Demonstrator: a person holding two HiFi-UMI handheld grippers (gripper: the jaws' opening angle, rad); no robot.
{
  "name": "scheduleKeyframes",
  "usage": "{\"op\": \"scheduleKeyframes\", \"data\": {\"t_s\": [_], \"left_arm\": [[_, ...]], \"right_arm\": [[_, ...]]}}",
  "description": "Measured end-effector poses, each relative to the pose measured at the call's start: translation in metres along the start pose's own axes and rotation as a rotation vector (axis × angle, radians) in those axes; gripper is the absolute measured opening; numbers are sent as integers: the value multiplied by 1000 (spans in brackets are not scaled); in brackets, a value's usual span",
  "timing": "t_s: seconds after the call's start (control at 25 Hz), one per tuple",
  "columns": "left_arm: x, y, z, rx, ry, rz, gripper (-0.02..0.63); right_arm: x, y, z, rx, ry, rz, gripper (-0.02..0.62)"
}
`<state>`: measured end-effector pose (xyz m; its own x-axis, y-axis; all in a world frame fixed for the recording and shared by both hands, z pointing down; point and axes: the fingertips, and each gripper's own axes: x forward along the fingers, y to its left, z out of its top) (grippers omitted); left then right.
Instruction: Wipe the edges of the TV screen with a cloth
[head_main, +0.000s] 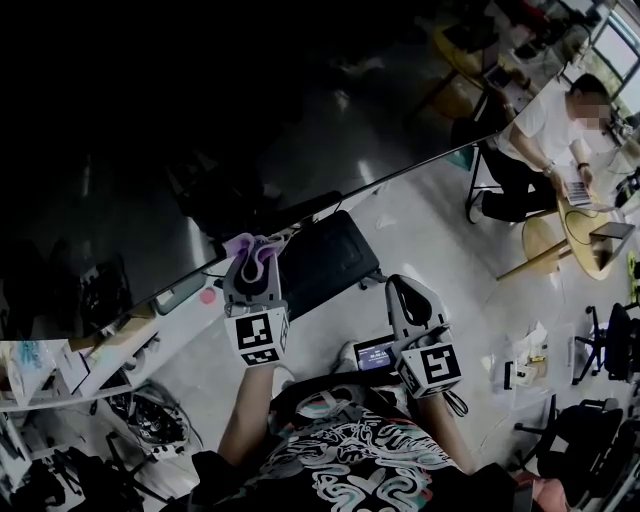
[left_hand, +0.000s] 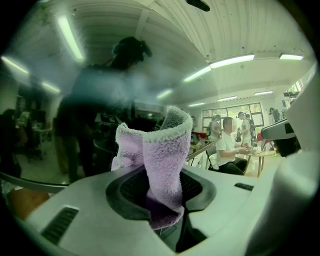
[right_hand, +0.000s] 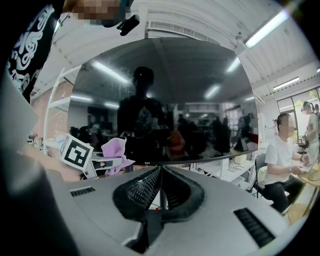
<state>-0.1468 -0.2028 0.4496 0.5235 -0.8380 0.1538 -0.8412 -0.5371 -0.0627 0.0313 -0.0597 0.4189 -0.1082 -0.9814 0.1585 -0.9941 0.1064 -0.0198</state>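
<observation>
The left gripper (left_hand: 161, 200) is pinching the bunched middle of the cloth (left_hand: 162, 150) just beneath the lower edge of the TV screen (head_main: 180, 130). The right gripper (right_hand: 159, 175) is waiting beneath the screen, pressed together and empty. The cloth looks soft and light; a deep pinch probably suits it.

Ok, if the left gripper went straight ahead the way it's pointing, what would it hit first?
The purple cloth clamped in the left gripper leads, so it would meet the TV screen first, near its bottom edge. The gap looks small, though depth is hard to judge here.
</observation>
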Motion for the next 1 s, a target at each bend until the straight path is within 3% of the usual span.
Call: {"op": "scheduleKeyframes", "data": {"t_s": [1.0], "left_arm": [[32,-46,5,14,25,49,135]], "right_arm": [[0,-78,0,52,-27,32,29]]}}
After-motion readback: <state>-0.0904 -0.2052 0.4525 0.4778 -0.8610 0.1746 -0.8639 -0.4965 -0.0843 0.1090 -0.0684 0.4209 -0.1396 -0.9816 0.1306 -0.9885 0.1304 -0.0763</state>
